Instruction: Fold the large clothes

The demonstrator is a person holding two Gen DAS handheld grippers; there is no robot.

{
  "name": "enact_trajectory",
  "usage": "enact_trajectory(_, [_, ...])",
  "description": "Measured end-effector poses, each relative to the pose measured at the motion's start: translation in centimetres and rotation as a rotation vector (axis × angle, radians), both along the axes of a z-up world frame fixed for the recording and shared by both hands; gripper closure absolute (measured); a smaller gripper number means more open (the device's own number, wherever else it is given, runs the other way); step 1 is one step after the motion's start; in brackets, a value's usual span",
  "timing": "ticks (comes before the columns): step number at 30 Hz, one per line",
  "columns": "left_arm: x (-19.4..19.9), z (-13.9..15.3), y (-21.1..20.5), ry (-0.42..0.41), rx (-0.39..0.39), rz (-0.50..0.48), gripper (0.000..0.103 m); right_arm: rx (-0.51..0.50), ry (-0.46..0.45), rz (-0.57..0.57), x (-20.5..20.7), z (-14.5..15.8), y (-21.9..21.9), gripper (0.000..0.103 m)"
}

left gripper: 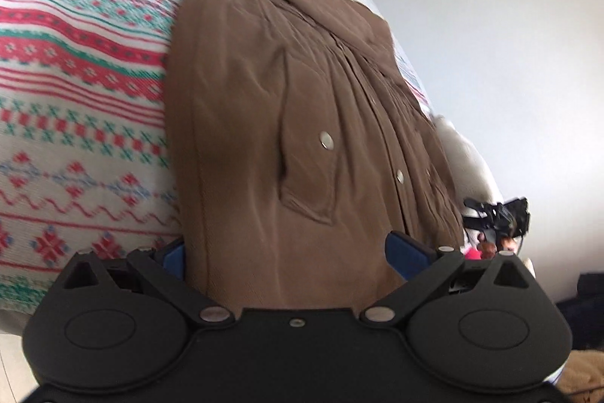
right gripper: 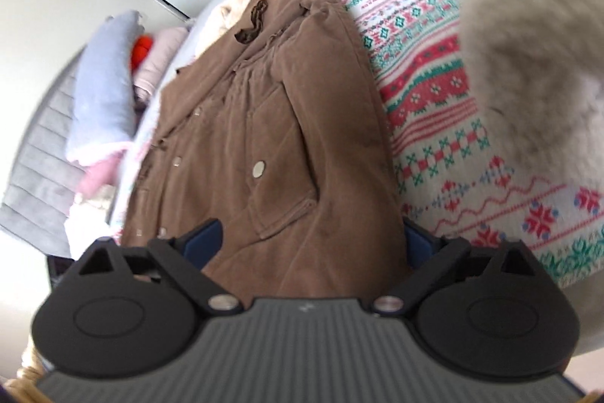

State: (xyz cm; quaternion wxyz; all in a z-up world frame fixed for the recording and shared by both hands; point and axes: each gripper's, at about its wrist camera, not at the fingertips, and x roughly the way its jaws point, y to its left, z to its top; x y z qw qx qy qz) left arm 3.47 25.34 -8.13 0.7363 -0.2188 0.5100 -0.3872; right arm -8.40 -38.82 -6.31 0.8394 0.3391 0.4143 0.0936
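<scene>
Up close in the left wrist view, the left gripper (left gripper: 292,257) has its blue-padded fingers (left gripper: 406,253) set wide apart, and the hem of the brown coat (left gripper: 287,123) runs down between them; whether the pads actually press the cloth I cannot tell. Same story in the right wrist view: the right gripper (right gripper: 311,240) holds its fingers (right gripper: 204,238) spread, with the coat's (right gripper: 264,138) lower edge filling the gap between them, one pad partly hidden behind the fabric. Both tools point along the length of the garment, from hem toward collar.

The coat lies flat and front-up on a bed covered by a knitted-pattern blanket (left gripper: 75,70) in red, green and white. A flap pocket (left gripper: 307,169) with a silver snap (left gripper: 326,140) sits just ahead of the left gripper; more snaps run up the placket. No writing or labels can be read anywhere.

Beyond the coat's far side, the other gripper (left gripper: 498,214) shows up as a small black shape. In the right wrist view, a pale furry piece (right gripper: 536,36) looms to the right, and folded clothes (right gripper: 109,89) in blue, pink and orange are heaped by the grey headboard (right gripper: 41,153).
</scene>
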Motion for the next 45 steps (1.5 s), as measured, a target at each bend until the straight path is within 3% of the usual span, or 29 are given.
enact_trajectory(3, [-0.2,-0.3,-0.6,0.018,-0.01,-0.054,0.003,0.034,0.013,0.035,-0.7,-0.1,-0.6,0.018])
enact_trajectory(7, [-0.2,-0.5,-1.8,0.025,0.002,-0.113,0.003,0.033,0.003,0.123,-1.8,-0.1,-0.1,0.02])
enact_trajectory(10, [-0.3,-0.5,-2.7,0.022,0.01,-0.142,0.003,0.034,-0.011,0.124,-2.3,0.0,0.0,0.026])
enact_trajectory(17, [-0.6,0.1,-4.6,-0.013,-0.053,-0.213,0.016,0.055,-0.055,0.196,-2.6,0.2,0.4,0.045])
enact_trajectory(19, [-0.6,0.0,-4.8,-0.019,-0.031,-0.199,0.026,0.052,-0.061,0.205,-2.4,0.3,0.7,0.061])
enact_trajectory(20, [-0.8,-0.1,-4.8,-0.023,-0.017,-0.185,0.035,0.045,-0.058,0.195,-2.4,0.4,0.8,0.069])
enact_trajectory(21, [-0.8,0.1,-4.9,-0.032,0.0,-0.162,0.051,0.026,-0.059,0.174,-2.5,0.6,0.9,0.085])
enact_trajectory(22, [-1.0,0.2,-4.9,-0.048,0.023,-0.13,0.059,-0.013,-0.073,0.146,-2.9,1.2,1.1,0.089])
enact_trajectory(25, [-1.8,1.5,-5.7,-0.125,0.028,-0.065,0.068,-0.134,-0.2,0.093,-4.7,3.9,2.4,0.093])
enact_trajectory(27, [-2.5,2.7,-6.4,-0.179,-0.014,-0.03,0.074,-0.116,-0.272,0.042,-5.3,5.4,2.7,0.093])
enact_trajectory(32, [-3.0,6.5,-4.8,-0.297,-0.229,0.14,0.079,0.002,-0.41,-0.1,-4.4,7.8,2.3,0.094])
enact_trajectory(35, [-2.1,8.4,-4.3,-0.364,-0.296,0.245,0.08,0.079,-0.47,-0.179,-2.7,8.8,1.6,0.094])
enact_trajectory(40, [1.2,10.9,-3.6,-0.457,-0.376,0.375,0.082,0.12,-0.514,-0.287,1.6,10.3,-0.1,0.094])
enact_trajectory(45, [7.6,11.7,-2.4,-0.455,-0.44,0.513,0.082,0.184,-0.512,-0.409,7.5,11.1,-2.6,0.095])
